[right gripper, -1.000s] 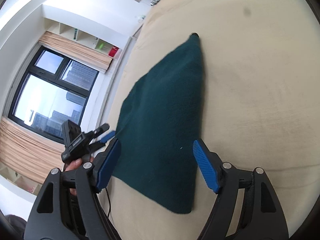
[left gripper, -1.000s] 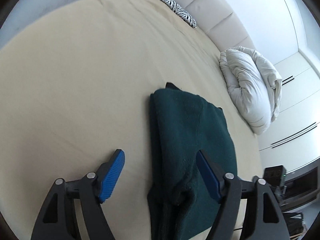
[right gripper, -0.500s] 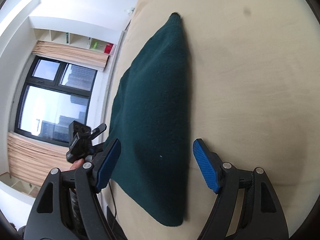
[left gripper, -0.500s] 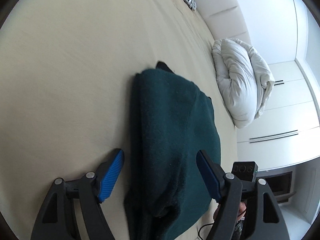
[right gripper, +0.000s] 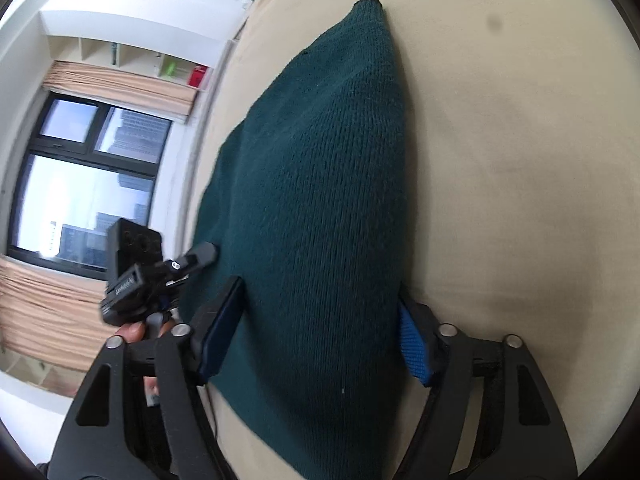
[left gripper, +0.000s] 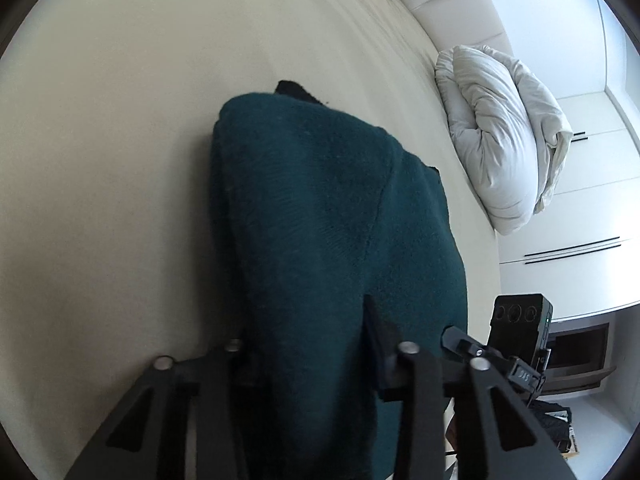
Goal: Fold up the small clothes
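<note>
Dark green knit garment (left gripper: 332, 240) lies folded near the bed's (left gripper: 100, 160) near edge. My left gripper (left gripper: 308, 344) is closing its jaws with a bunched fold of the knit between its 2 fingers. My right gripper (right gripper: 320, 324) is closing too, straddling the garment's near end, pads at its 2 sides.

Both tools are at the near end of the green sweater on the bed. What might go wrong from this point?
1. The left tool is closing on a thick bunch of the green sweater; it may catch only some layers, so the fold slips apart when lifted.
2. The right tool, closing too, straddles the sweater's near end with fabric between its jaws; uneven bites could skew the fold.
3. The sweater lies close to the bed edge, so a pull may drag it off.
</note>
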### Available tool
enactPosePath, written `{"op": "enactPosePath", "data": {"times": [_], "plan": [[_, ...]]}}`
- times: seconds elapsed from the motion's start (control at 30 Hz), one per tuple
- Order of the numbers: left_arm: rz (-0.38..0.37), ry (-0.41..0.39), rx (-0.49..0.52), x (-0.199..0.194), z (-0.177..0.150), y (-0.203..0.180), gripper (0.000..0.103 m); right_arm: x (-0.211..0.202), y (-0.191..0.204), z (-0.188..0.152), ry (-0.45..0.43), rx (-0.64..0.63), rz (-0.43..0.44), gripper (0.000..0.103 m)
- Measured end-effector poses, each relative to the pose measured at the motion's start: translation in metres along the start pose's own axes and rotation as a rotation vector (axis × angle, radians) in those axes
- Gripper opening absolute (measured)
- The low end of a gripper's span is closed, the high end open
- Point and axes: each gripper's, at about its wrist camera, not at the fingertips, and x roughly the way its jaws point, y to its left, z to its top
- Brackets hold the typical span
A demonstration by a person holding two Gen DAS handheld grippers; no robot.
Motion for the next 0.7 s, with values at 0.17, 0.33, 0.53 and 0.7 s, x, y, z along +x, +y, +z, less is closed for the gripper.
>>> {"op": "enactPosePath", "data": {"times": [0.17,0.33,0.53,0.7], "plan": [[0.020,-0.038,0.042,-0.010,-0.010,-0.015,0.027,-0.011,0.014,-0.007,-0.024,-0.037,-0.052,0.046],[0.006,-0.056,0.100,-0.026,-0.038,-0.044,0.027,-0.043,0.052,-0.029,-0.085,-0.162,-0.099,0.043],[-0.010,-0.053,0.172,-0.035,-0.086,-0.082,0.027,-0.094,0.068,-0.070,-0.139,-0.196,-0.082,0.043],[-0.014,-0.048,0.235,-0.045,-0.127,-0.116,0.027,-0.136,0.069,-0.117,-0.178,-0.212,-0.086,0.043]]}}
